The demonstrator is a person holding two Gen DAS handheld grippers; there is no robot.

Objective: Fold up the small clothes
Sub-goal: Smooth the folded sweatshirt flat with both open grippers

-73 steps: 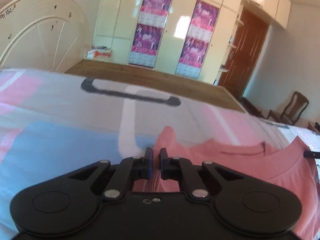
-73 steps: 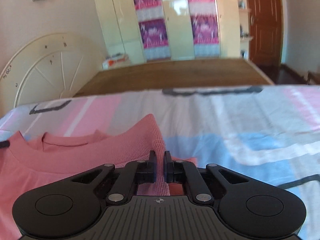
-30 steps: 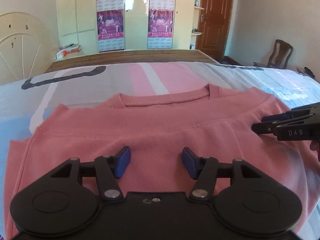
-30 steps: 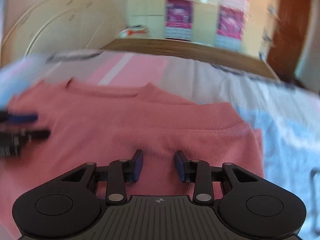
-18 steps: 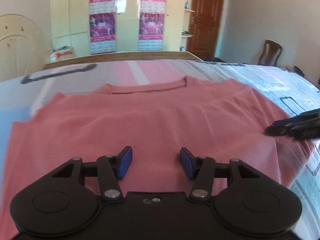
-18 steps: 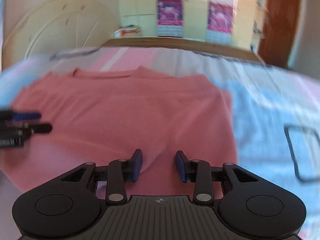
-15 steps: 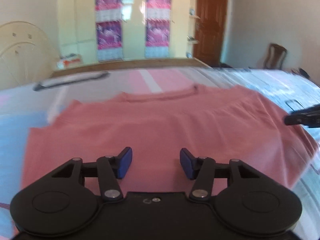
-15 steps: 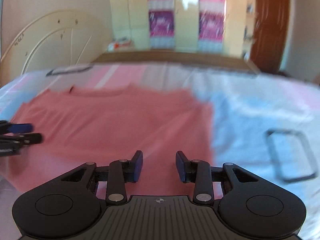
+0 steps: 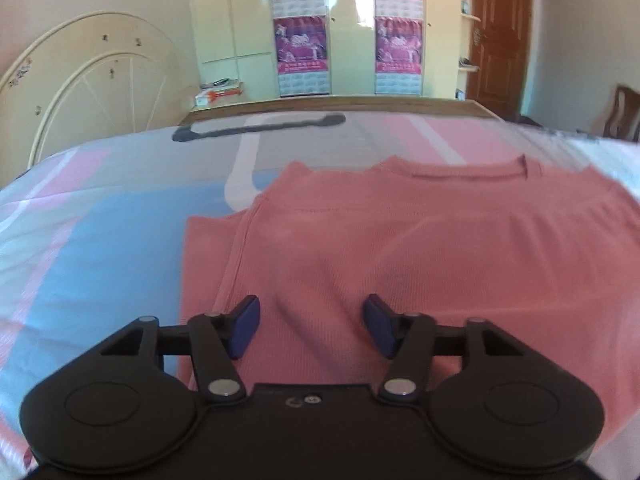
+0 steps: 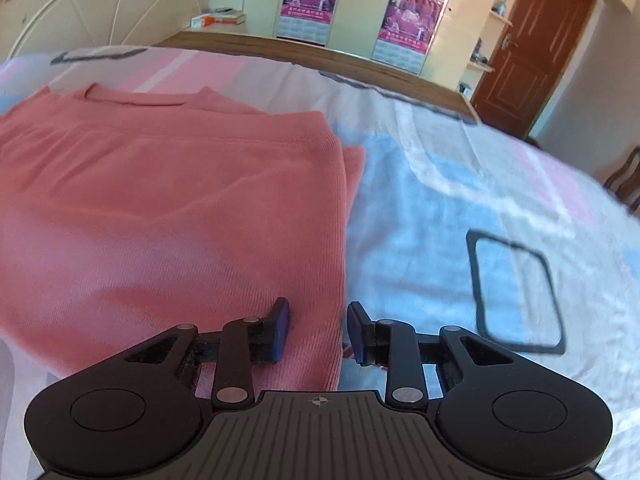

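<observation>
Left wrist view: the left gripper has its blue-padded fingers spread wide with nothing between them, low over the pink knit top. That top lies folded on the bed sheet, neckline at the far end, a sleeve edge showing along its left side. Right wrist view: the right gripper has its fingers moderately apart and empty, straddling the right edge of the pink knit top, one finger over cloth, the other over the bed sheet. Beyond stand a headboard, a wardrobe and a brown door.
</observation>
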